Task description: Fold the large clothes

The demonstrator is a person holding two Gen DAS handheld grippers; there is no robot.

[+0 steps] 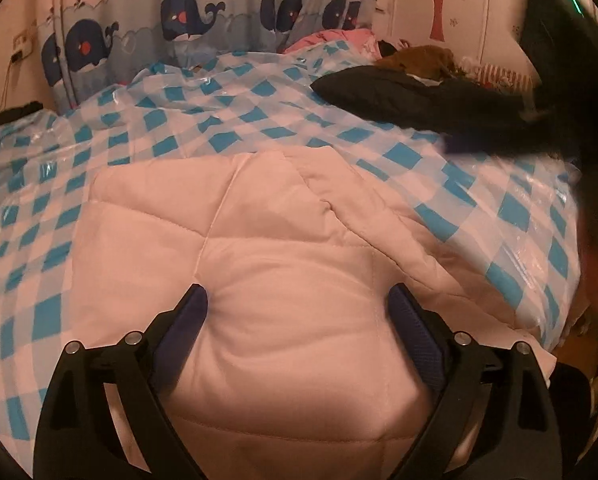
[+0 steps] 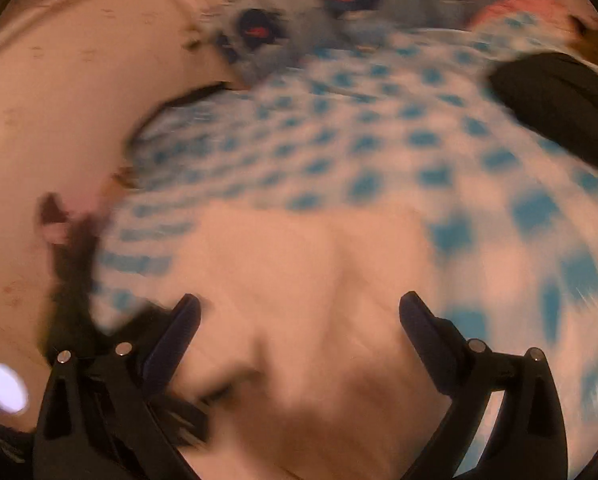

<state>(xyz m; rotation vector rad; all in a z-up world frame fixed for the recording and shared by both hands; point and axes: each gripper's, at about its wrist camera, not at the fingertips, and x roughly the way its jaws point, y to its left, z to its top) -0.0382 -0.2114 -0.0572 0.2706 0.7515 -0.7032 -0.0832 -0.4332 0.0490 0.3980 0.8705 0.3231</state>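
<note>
While both jaws gape, left gripper [image 1: 297, 300] & right gripper [image 2: 299, 312] over pink quilted jacket [image 1: 283, 240]

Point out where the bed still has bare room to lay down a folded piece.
The checked sheet lies bare between the pale quilted garment and the whale curtain, and left of the garment. Crowded: far right, where the black garment and a brown heap lie. Both claws, left and right, are open over the pale garment.

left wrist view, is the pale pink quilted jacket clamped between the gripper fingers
No, the left gripper is open, its fingers spread wide over the pale pink quilted jacket on the blue-checked plastic sheet.
</note>
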